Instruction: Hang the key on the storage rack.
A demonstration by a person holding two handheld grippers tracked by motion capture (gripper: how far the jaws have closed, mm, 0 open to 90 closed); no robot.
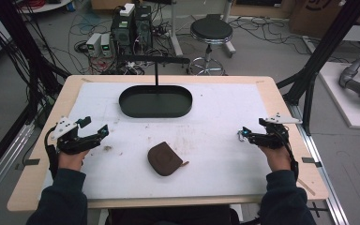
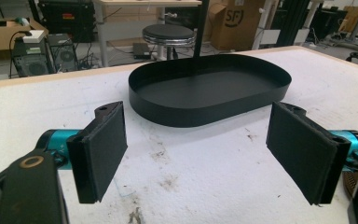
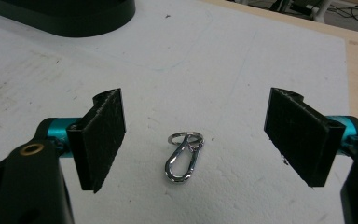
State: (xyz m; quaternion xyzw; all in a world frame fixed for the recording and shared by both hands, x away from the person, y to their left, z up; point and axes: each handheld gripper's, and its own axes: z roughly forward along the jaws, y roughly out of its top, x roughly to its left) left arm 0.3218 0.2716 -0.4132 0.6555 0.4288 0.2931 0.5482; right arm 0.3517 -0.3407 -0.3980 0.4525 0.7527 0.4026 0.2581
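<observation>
Carabiner clip [image 3: 184, 158] on table between open right tool [image 3: 193, 140] jaws.

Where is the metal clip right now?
The clip lies flat on the white mat, between the open jaws of the right tool. In the high view it is at the table's right side, right of the brown pouch.

A shiny silver metal clip [image 3: 184, 156] is lying on the white table sheet [image 3: 242, 70]. The brown round leather pouch [image 1: 165, 158] is sitting below a black oval metal tray [image 1: 155, 101] (plain, no pattern). Black jaw pads are showing teal behind.
</observation>
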